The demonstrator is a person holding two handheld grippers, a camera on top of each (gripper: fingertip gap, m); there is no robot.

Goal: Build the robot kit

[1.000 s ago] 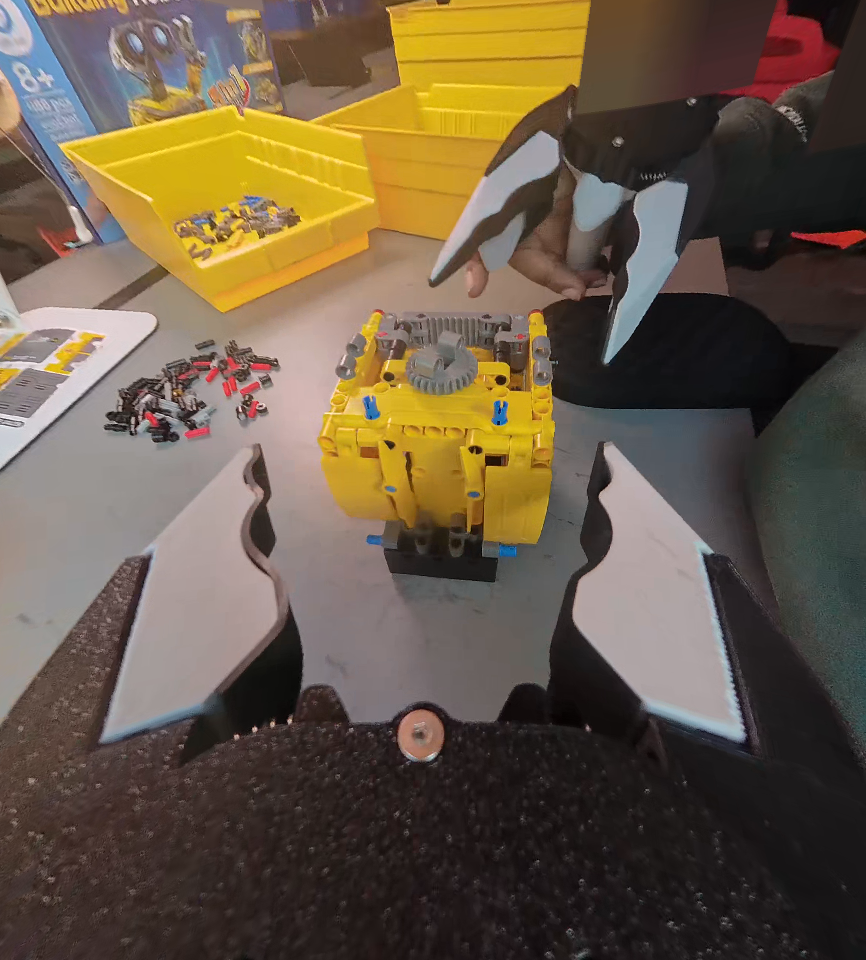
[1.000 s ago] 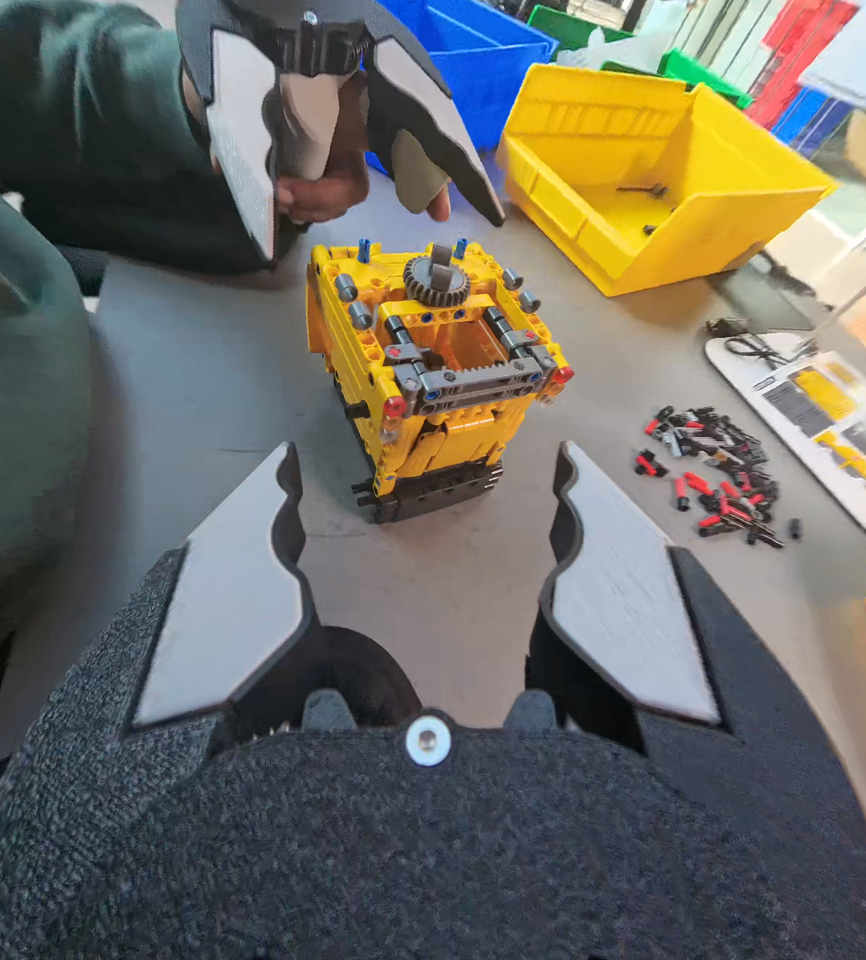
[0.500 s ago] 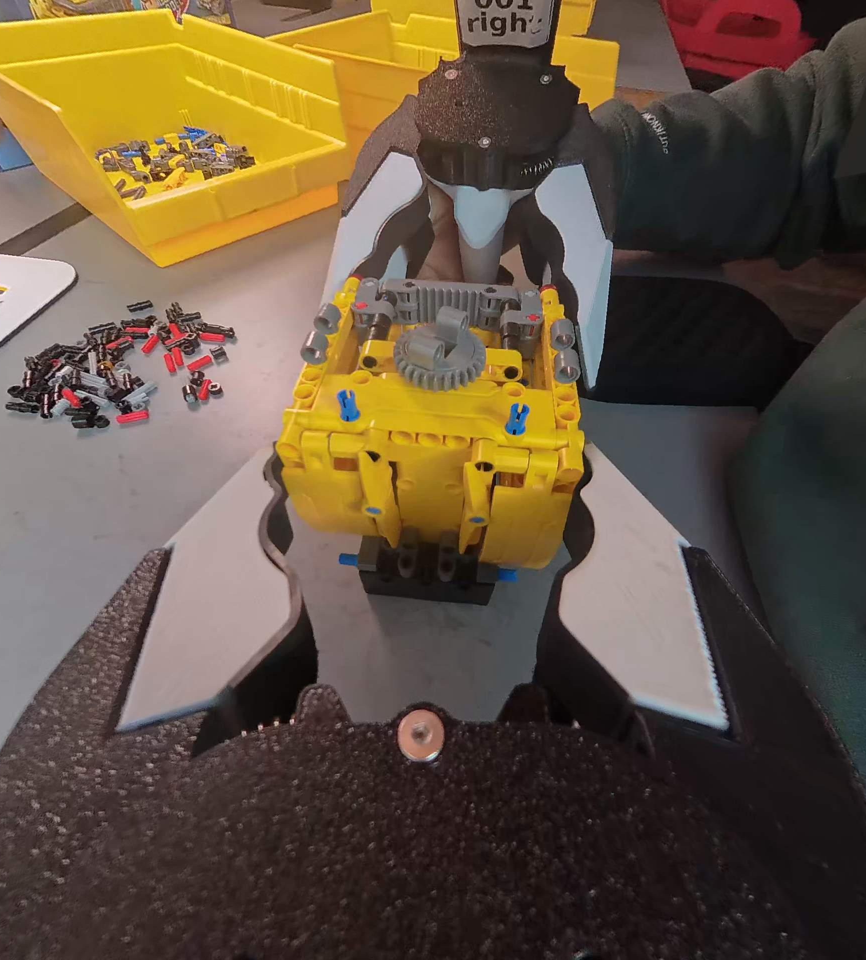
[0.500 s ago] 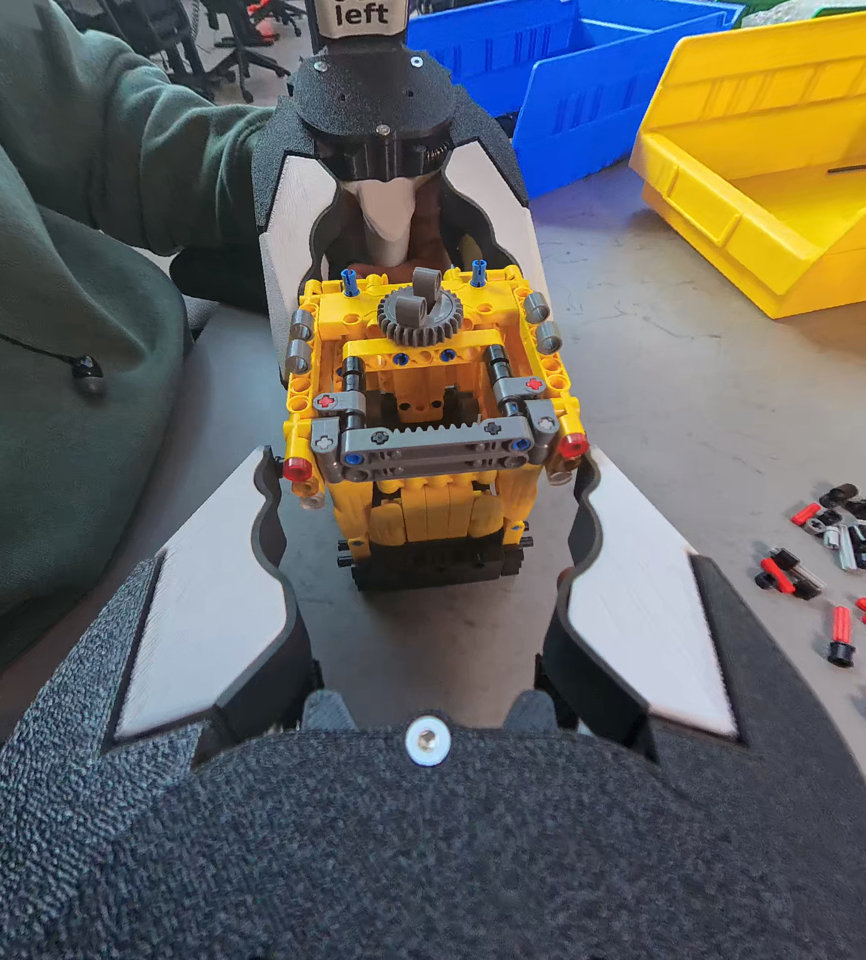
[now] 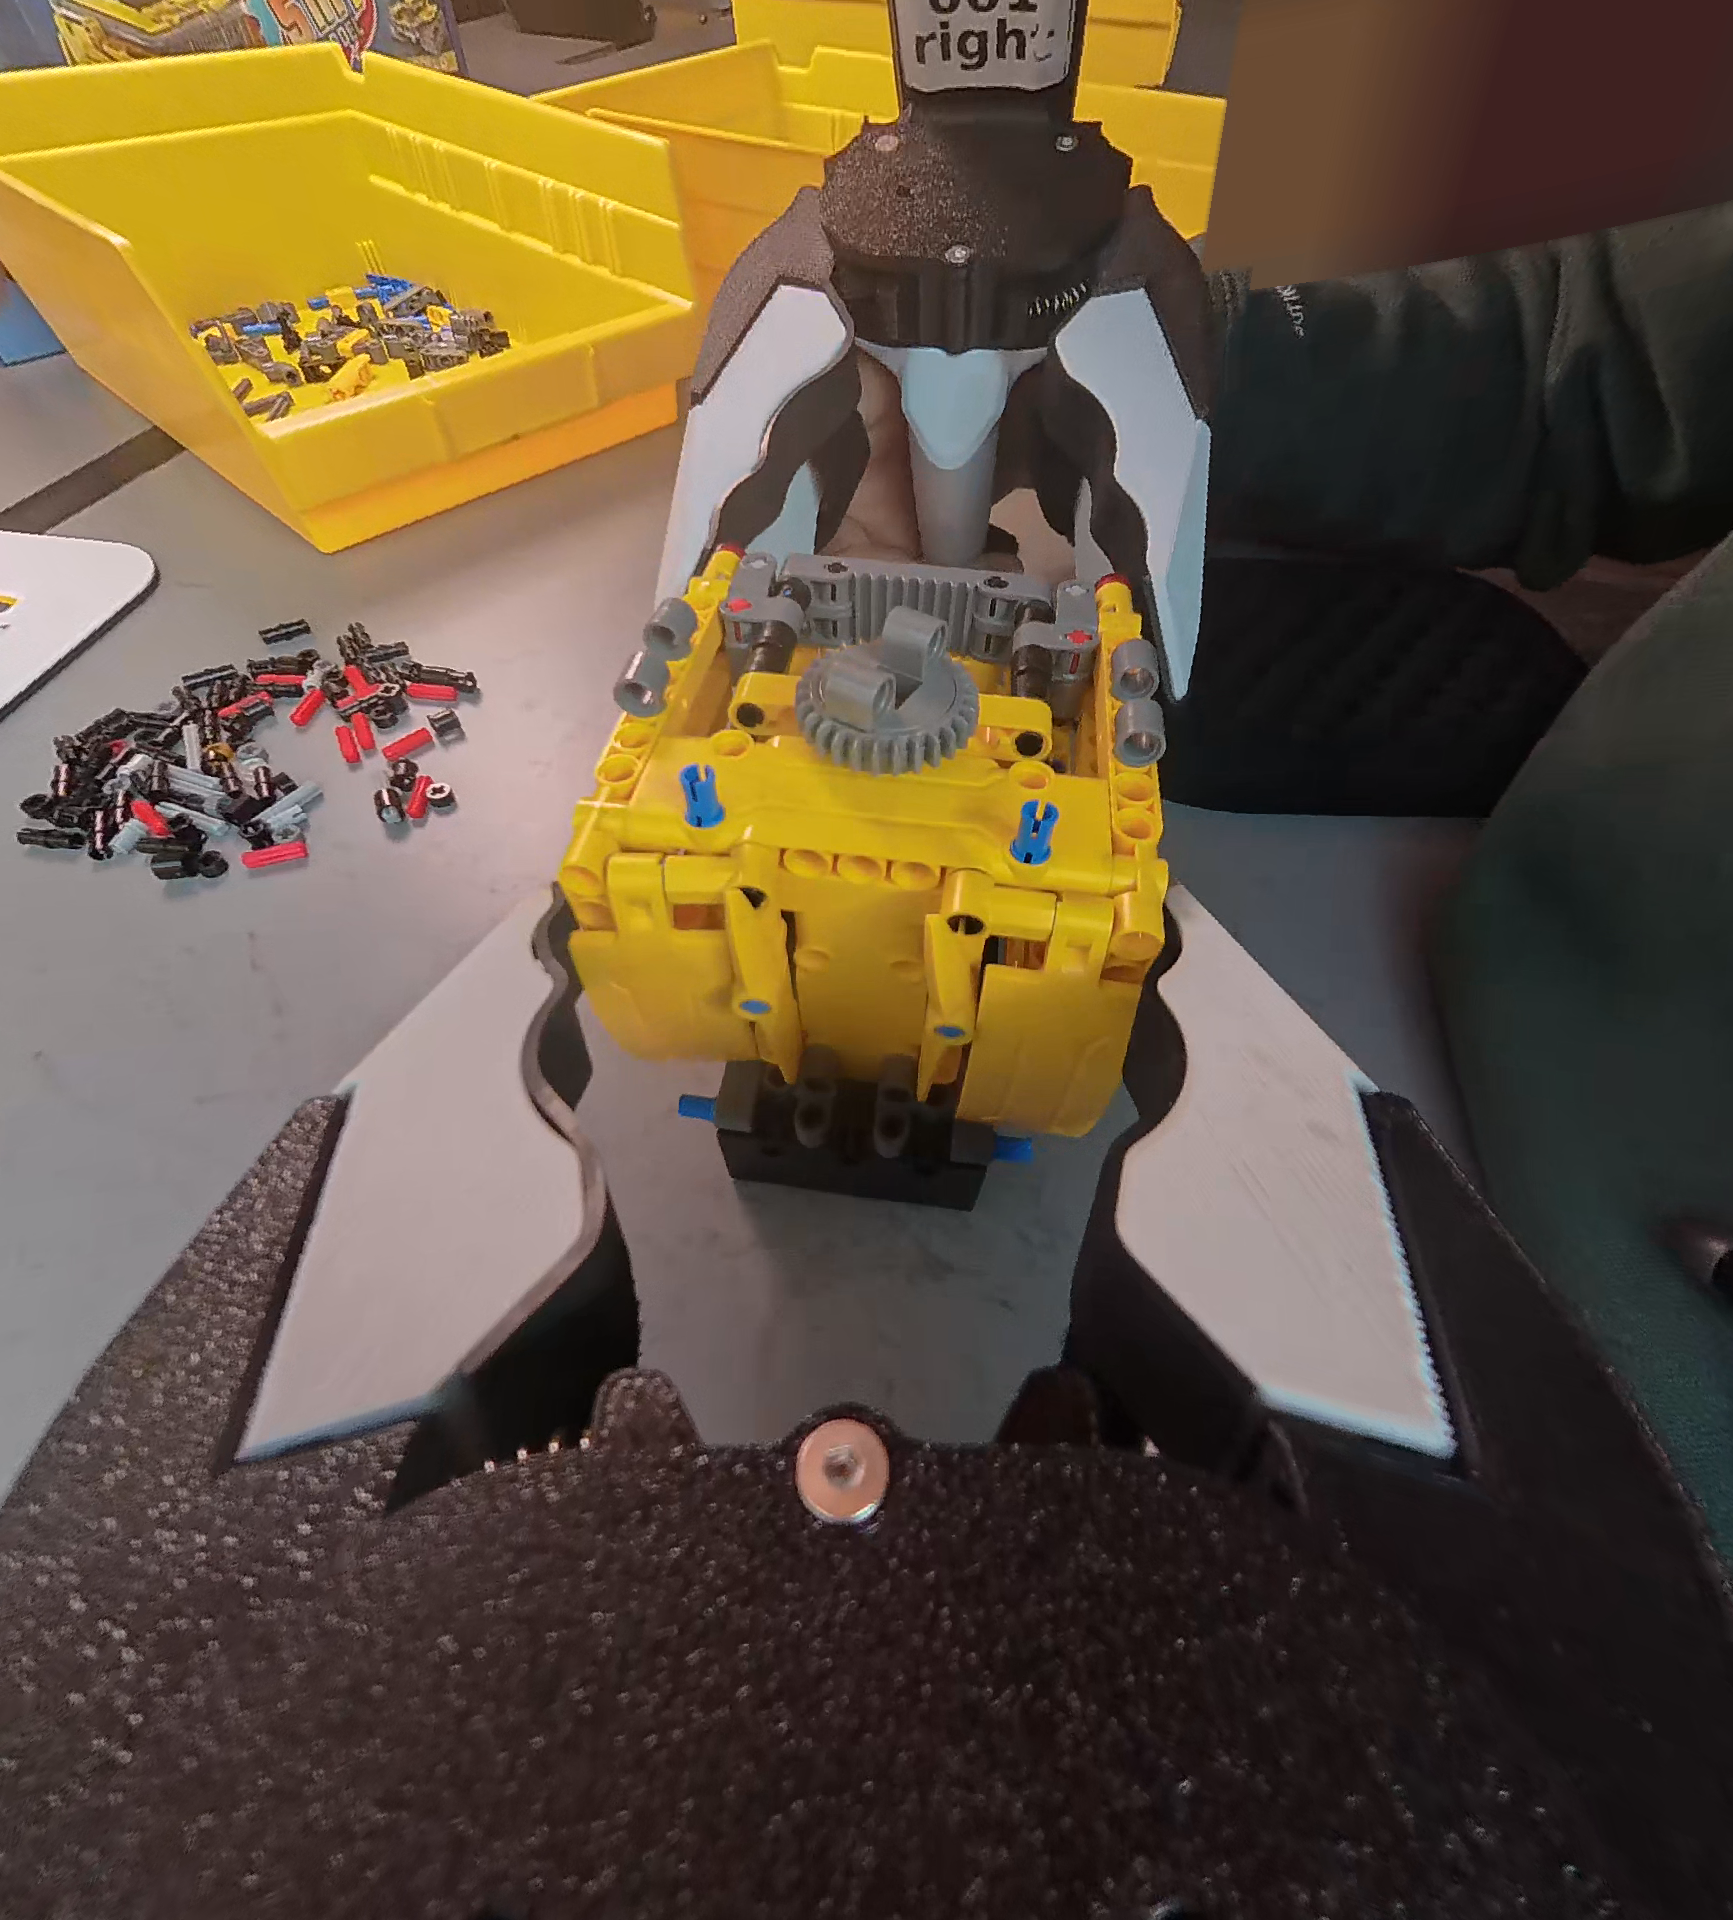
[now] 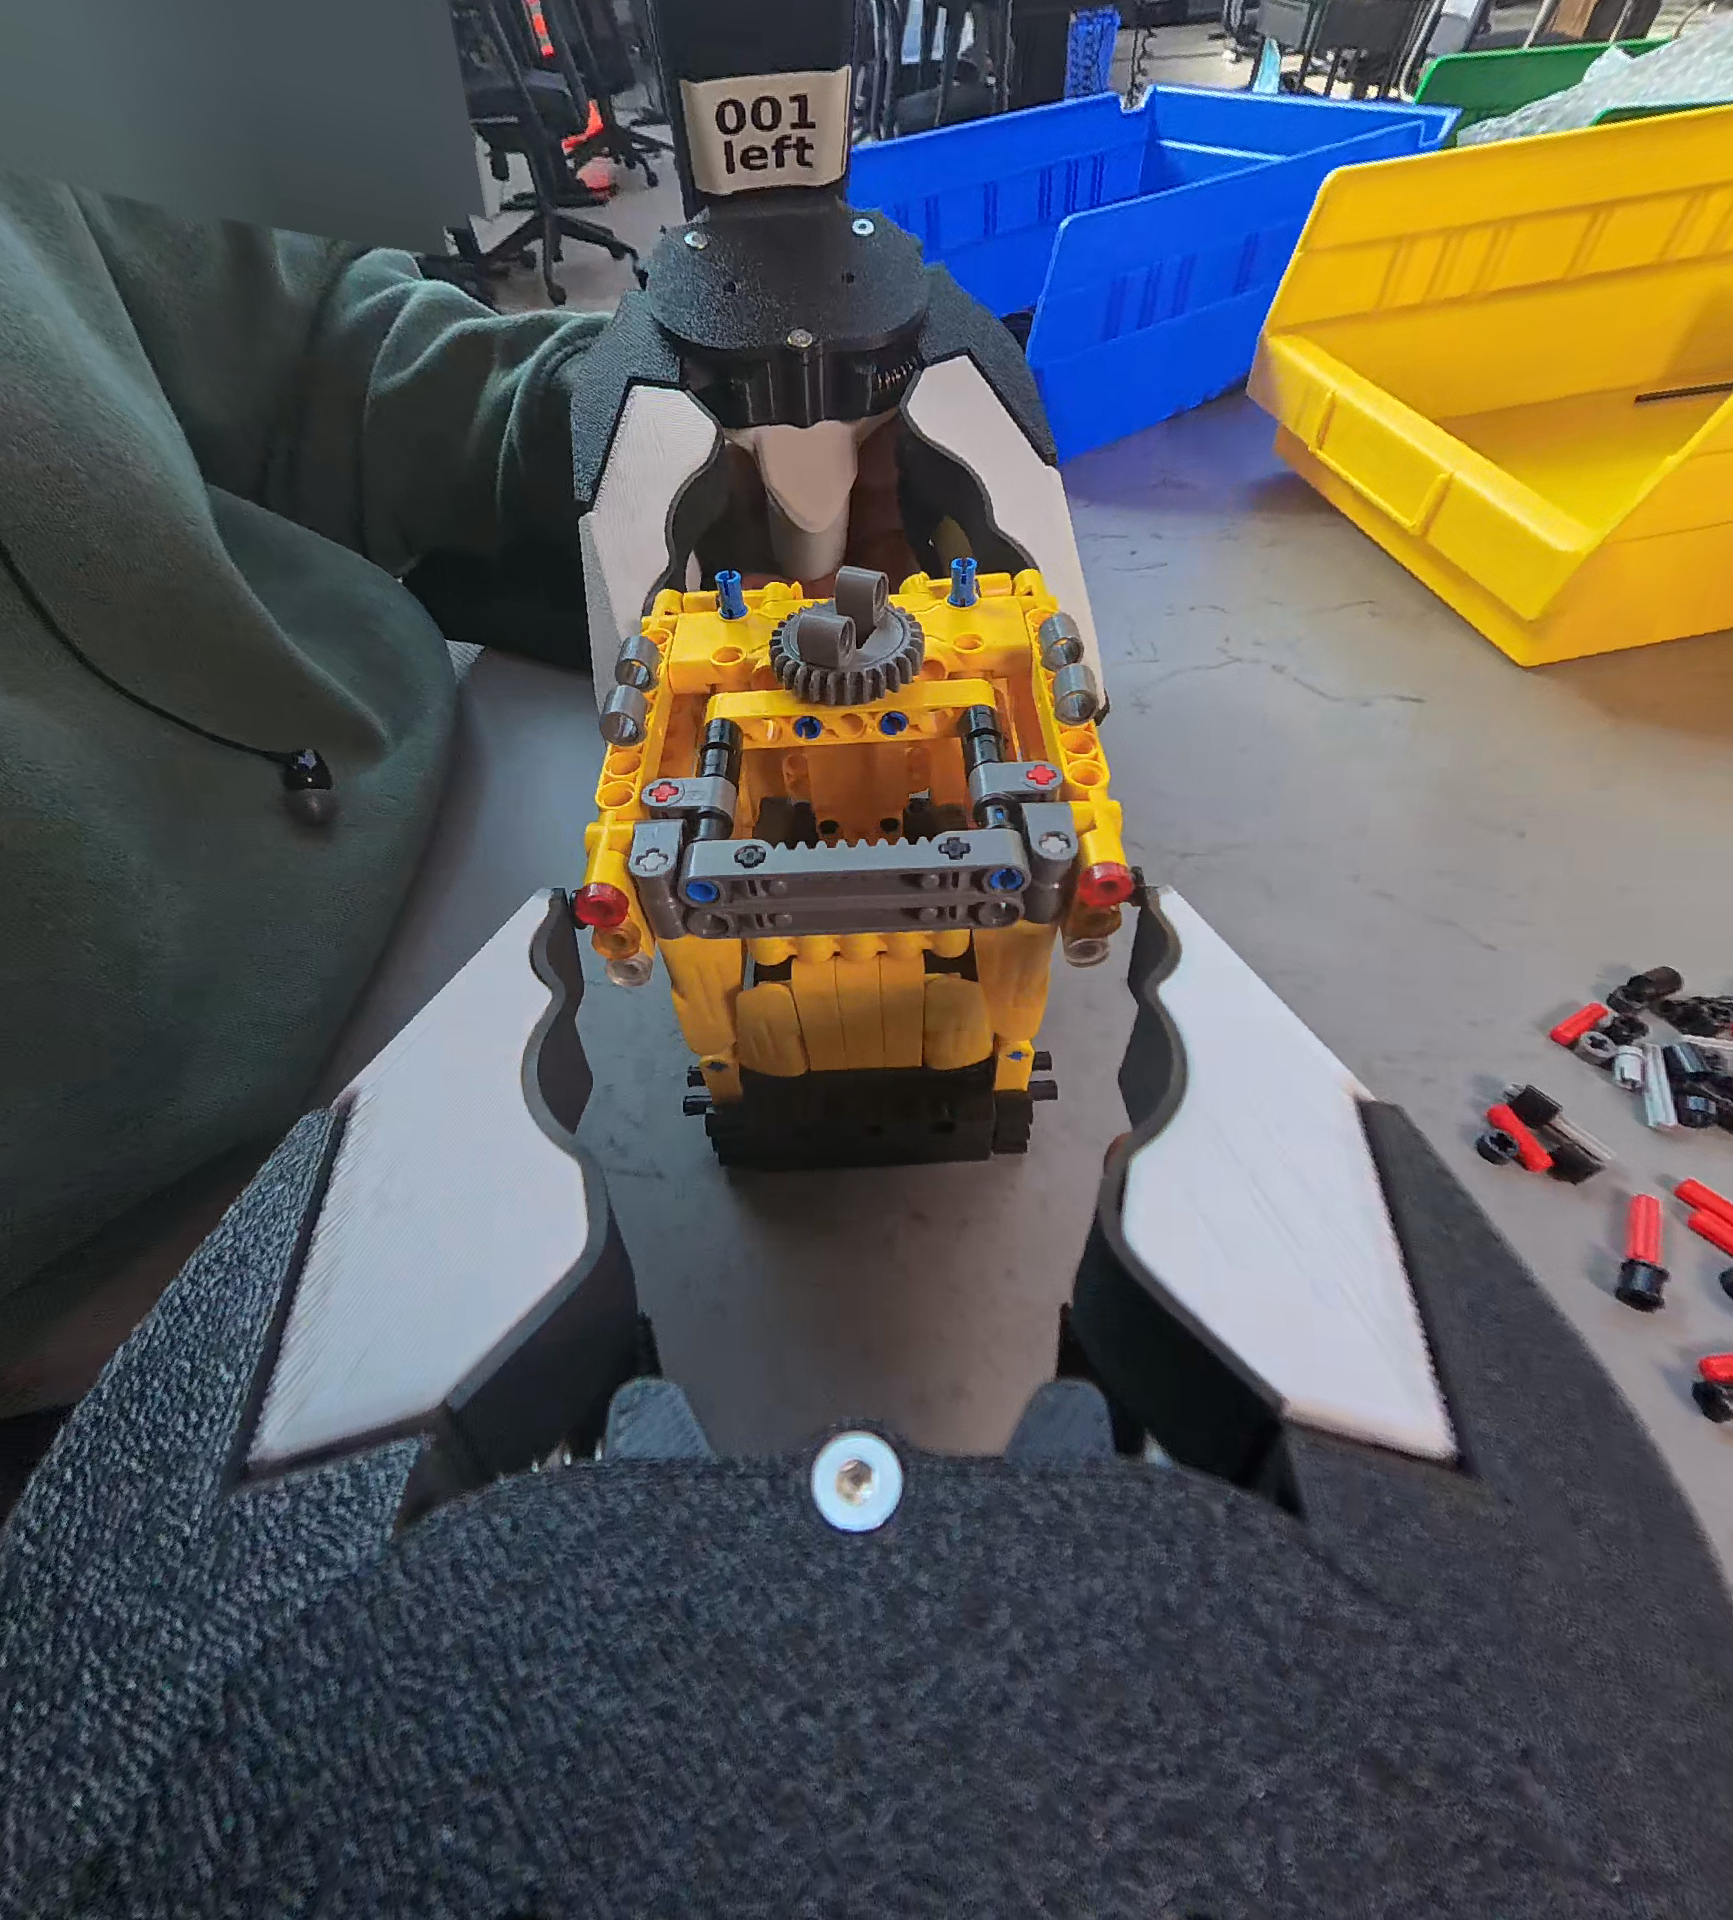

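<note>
A yellow brick-built box model [image 5: 862,831] with a grey gear on top and a black base stands on the grey table [image 5: 166,1039]. My left gripper [image 5: 854,920] straddles its near end, with both pads pressed against its sides. My right gripper [image 6: 846,904] straddles the opposite end of the model [image 6: 841,997], fingertips against the red pins at its corners. Each gripper also shows at the far end in the other's view: the right one [image 5: 929,623] and the left one [image 6: 841,623]. The model's lower sides are hidden by the fingers.
A pile of small black, red and grey pins [image 5: 238,748] lies left of the model and shows in the right wrist view [image 6: 1724,1122]. A yellow bin with parts [image 5: 322,291], another yellow bin [image 6: 1568,416] and blue bins [image 6: 1153,229] stand behind. A green sleeve [image 6: 114,623] is close. The left gripper's tips are roughly 5 cm from the right gripper's.
Both grippers moved in from opposite ends until their fingers flank the model. The left jaws narrowed onto its sides. The right jaws closed slightly in the last half second.
</note>
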